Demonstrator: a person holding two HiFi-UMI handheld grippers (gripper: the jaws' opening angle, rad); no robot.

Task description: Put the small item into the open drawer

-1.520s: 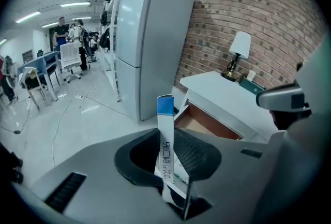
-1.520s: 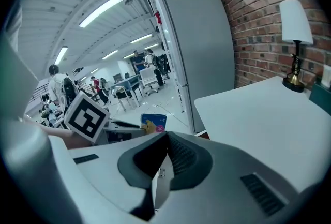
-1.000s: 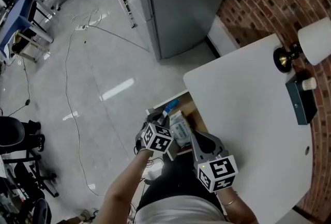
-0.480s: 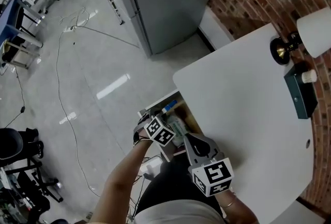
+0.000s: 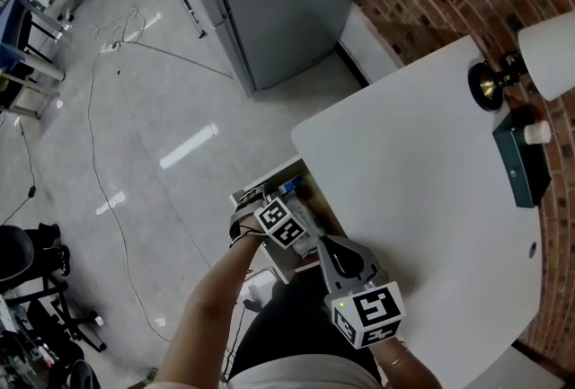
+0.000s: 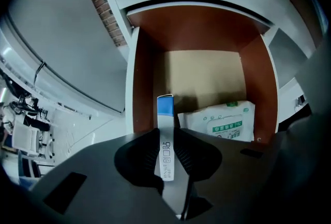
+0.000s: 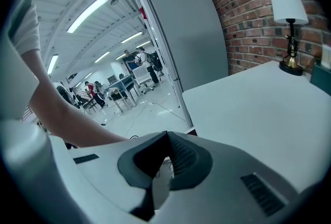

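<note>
Left gripper has pushed forward over the open brown wooden drawer, clamped on the slim white stick with blue tip. Stick sits above the drawer floor, left of a white wipes pack; likely release next. Right gripper closed, empty, beside the white counter.

In the head view we see little of the drawer: the left gripper and the edge of the table cover most of it, and the shade of the lamp runs off the right edge. In the left gripper view that gripper's body hides the lower end of the slim white-and-blue item and the bottom of the wipes pack. The item's print is too small for us to read.
</note>
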